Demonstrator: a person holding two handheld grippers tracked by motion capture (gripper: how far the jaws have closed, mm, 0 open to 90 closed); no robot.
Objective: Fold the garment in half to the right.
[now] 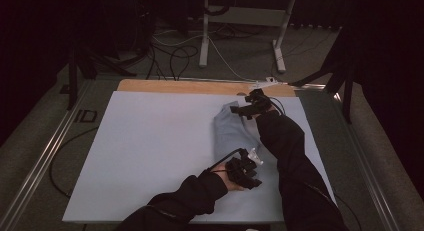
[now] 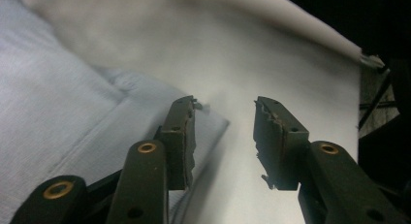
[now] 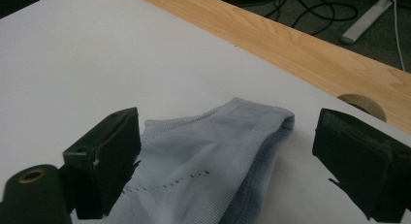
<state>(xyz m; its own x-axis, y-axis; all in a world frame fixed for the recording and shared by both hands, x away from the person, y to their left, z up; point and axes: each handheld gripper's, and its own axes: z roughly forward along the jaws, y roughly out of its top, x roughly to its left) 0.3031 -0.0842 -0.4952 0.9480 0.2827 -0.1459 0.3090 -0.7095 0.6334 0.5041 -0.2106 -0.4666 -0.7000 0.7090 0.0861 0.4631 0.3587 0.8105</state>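
Note:
A folded pale blue garment (image 1: 233, 133) lies on the white sheet (image 1: 150, 151) toward the right of the table. My left gripper (image 1: 248, 167) hovers at the garment's near end, jaws open. In the left gripper view the garment's corner (image 2: 97, 112) lies under and beside the left jaw, and bare sheet shows between the fingertips (image 2: 224, 136). My right gripper (image 1: 250, 107) is at the garment's far end. Its jaws stand wide open on either side of the ribbed hem (image 3: 252, 124), with nothing pinched.
A strip of wooden tabletop (image 1: 200, 86) runs beyond the sheet's far edge, with a round hole (image 3: 361, 104) in it. Cables (image 1: 175, 56) and a white desk frame (image 1: 240, 21) sit on the floor behind. Metal rails (image 1: 45, 156) flank the table.

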